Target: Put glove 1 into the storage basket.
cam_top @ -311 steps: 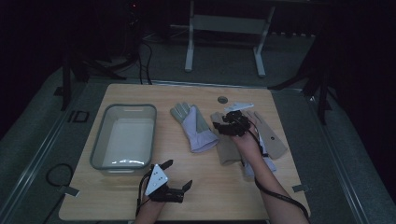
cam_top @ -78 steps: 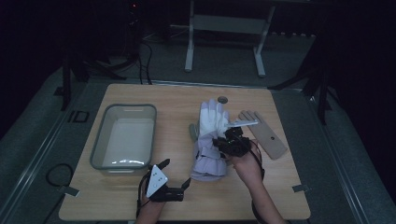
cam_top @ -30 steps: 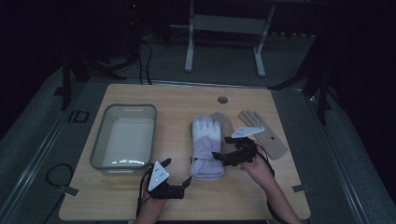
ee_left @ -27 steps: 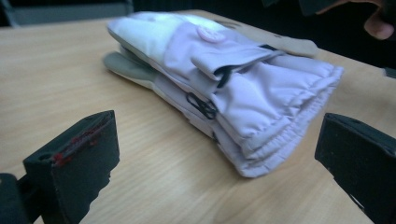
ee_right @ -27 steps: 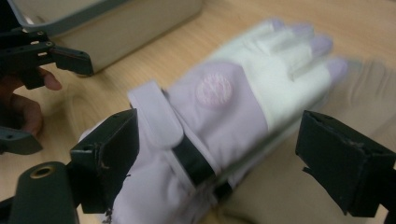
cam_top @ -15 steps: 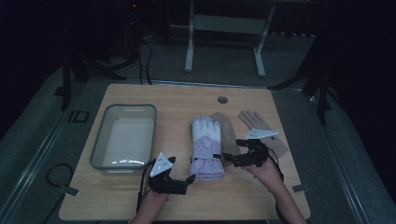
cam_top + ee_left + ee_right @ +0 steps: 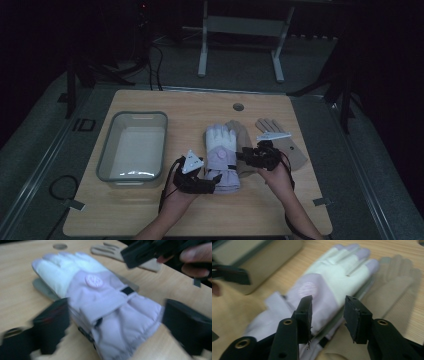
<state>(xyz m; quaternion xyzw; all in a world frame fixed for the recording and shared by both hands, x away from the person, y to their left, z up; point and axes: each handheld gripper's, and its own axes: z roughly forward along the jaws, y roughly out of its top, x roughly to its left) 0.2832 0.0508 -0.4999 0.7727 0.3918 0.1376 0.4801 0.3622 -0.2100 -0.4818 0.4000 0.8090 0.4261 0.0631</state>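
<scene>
A padded white and lilac glove (image 7: 220, 152) lies palm down mid-table, fingers pointing away, partly over a tan glove (image 7: 243, 142). A second tan glove (image 7: 287, 145) lies to its right. My left gripper (image 7: 212, 179) is at the lilac cuff (image 7: 130, 322). Its jaws have just been closing and stand wide on either side of the cuff, blurred, with no clear press. My right gripper (image 7: 243, 156) hovers at the glove's right edge. Its jaws have just been closing too, and the gap (image 7: 328, 307) over the lilac glove (image 7: 329, 277) holds nothing.
A grey plastic bin (image 7: 112, 145) stands on the left of the wooden table (image 7: 165, 215), its corner also close in the right gripper view (image 7: 269, 255). A round hole (image 7: 238, 107) marks the far table edge. Dark floor and a stand lie beyond.
My left gripper has risen and moved right to the lilac glove's cuff. My right gripper has stayed in place at the glove's right edge. The gloves have not shifted in the last second.
</scene>
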